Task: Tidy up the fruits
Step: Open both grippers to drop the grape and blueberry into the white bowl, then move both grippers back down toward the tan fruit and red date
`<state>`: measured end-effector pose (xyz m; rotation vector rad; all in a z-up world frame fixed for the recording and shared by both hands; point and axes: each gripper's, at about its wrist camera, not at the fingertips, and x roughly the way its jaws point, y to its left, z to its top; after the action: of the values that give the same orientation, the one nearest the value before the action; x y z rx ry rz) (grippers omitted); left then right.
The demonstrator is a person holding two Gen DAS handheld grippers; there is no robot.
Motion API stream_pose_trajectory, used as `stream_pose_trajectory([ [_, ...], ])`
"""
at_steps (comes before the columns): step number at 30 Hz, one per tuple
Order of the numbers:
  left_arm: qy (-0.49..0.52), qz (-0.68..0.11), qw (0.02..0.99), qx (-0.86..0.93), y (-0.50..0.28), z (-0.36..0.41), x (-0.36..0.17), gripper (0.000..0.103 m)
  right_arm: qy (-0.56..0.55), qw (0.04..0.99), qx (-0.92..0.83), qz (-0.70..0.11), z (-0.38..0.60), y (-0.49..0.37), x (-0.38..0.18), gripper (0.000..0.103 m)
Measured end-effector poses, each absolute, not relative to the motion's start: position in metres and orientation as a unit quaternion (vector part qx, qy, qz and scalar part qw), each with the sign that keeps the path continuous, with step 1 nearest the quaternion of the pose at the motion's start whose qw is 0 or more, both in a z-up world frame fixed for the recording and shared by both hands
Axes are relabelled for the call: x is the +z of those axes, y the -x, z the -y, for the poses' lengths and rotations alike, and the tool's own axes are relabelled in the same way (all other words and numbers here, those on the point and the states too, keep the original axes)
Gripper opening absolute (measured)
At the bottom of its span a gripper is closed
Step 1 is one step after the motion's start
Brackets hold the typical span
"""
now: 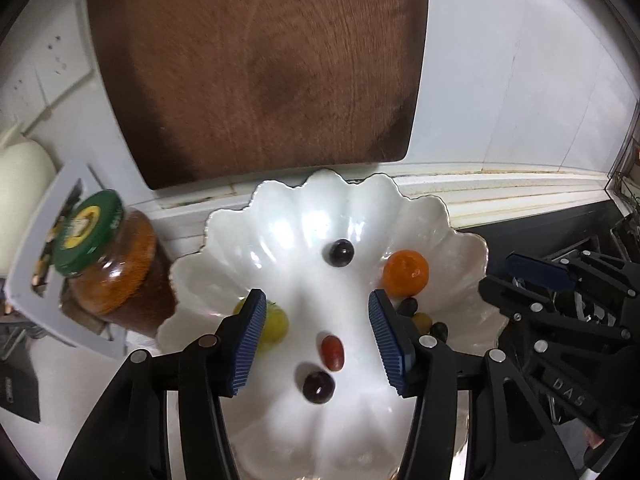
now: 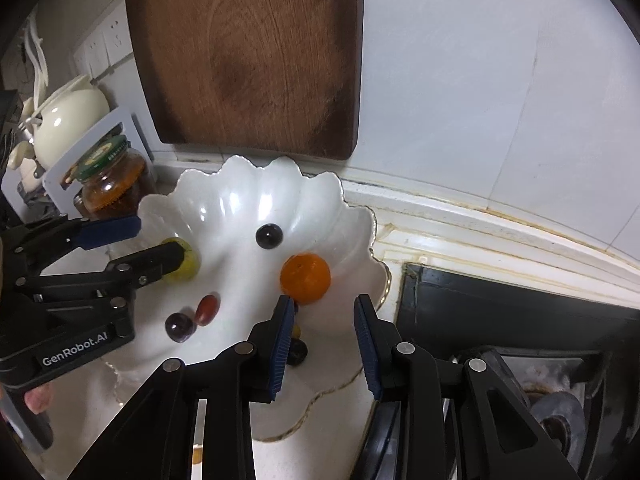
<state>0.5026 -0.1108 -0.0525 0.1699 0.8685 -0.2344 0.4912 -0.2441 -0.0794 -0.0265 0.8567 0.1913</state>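
Note:
A white scalloped plate (image 1: 320, 208) (image 2: 240, 200) holds the fruit: an orange mandarin (image 1: 406, 273) (image 2: 305, 278), a dark grape (image 1: 341, 253) (image 2: 269, 235) near the middle, a green grape (image 1: 276, 322) (image 2: 188, 266), a red grape (image 1: 332, 352) (image 2: 207, 309) and another dark grape (image 1: 318, 387) (image 2: 179, 326). Small dark grapes (image 1: 408, 306) (image 2: 297, 352) lie below the mandarin. My left gripper (image 1: 318, 312) (image 2: 156, 242) hangs open over the plate, above the red grape, its pads clear of it. My right gripper (image 2: 324, 316) (image 1: 500, 276) is open and empty over the plate's right rim, just below the mandarin.
A wooden cutting board (image 1: 260, 72) (image 2: 248, 52) leans on the tiled wall behind the plate. A jar with a green lid (image 1: 116, 264) (image 2: 112, 184) stands at the plate's left, with a cream teapot (image 2: 68, 120) behind it. A black stove (image 2: 520, 340) lies to the right.

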Motion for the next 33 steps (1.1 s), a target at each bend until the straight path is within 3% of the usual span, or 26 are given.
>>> stream_pose_trajectory([
  [33, -0.100, -0.313, 0.933, -0.144, -0.362, 0.072, 0.025, 0.055, 0.039, 0.949, 0.098, -0.298, 0.215, -0.346, 0.003, 0.033],
])
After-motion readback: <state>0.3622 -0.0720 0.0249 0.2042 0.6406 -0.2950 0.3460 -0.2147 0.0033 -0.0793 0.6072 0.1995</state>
